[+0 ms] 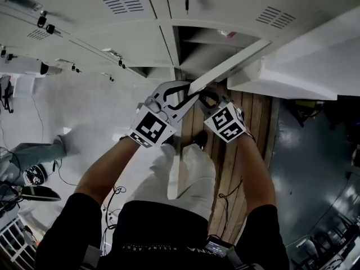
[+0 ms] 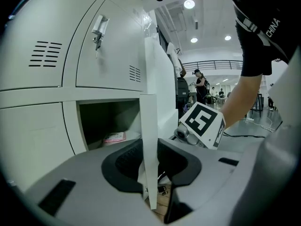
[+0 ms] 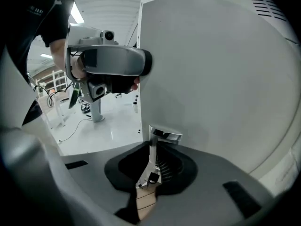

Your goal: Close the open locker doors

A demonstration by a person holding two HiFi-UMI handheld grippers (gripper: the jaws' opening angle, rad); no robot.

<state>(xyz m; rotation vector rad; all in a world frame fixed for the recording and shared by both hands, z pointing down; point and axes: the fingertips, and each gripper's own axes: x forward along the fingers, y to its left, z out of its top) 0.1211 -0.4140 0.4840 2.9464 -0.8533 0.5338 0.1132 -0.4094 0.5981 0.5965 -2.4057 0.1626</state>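
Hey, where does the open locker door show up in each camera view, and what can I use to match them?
Head view: the open locker door is a white slanted edge at upper centre.
Left gripper view: the door stands edge-on, upright at centre.
Right gripper view: the door is a broad white panel filling the right.
Shared landmark: the wooden floor planks below the door's lower edge.

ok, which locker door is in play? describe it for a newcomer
Find the wall of pale lockers. In its lower row one door stands open over the wood planks. It's the one with the left gripper and right gripper at its edge, beside a compartment holding a pink packet.
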